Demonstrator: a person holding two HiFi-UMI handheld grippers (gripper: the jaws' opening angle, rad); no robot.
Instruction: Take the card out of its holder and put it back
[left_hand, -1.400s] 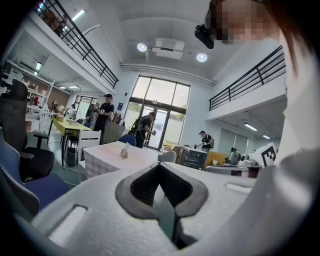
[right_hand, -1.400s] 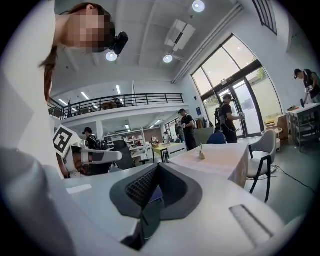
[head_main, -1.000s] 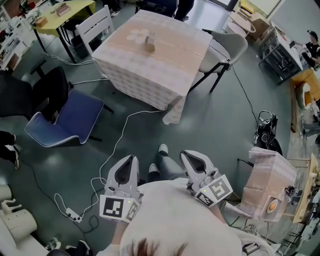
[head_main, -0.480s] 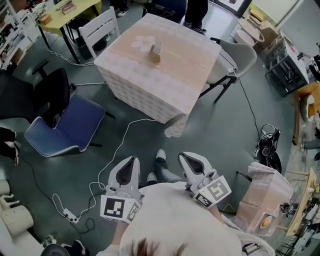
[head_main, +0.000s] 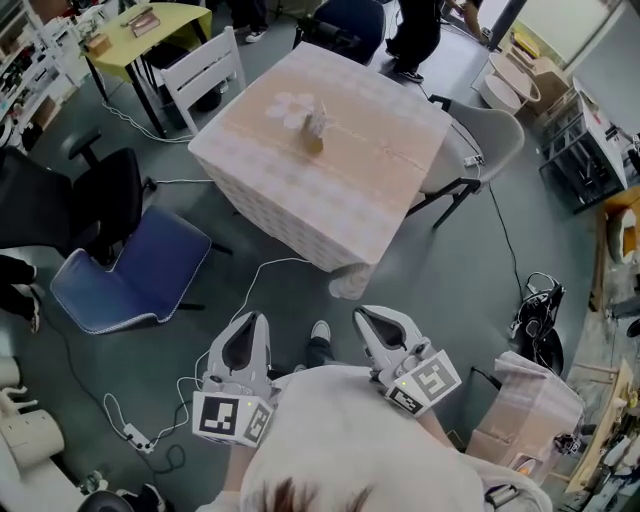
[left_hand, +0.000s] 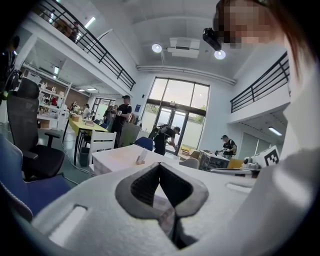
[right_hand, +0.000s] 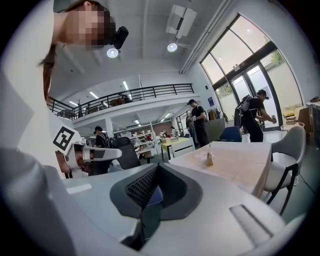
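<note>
Left gripper (head_main: 252, 322) and right gripper (head_main: 368, 318) both clenched empty; card holder (head_main: 315, 126) on table (head_main: 370, 190) is too small to resolve the card.

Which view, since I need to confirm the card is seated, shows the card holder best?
The head view: the card holder stands unobstructed on the table, with a pale card standing in it. Both gripper views show it only small and distant, side-on.

The tablecloth (head_main: 345, 195) is matt cloth; the blue chair seat (head_main: 130, 265) looks fabric.
</note>
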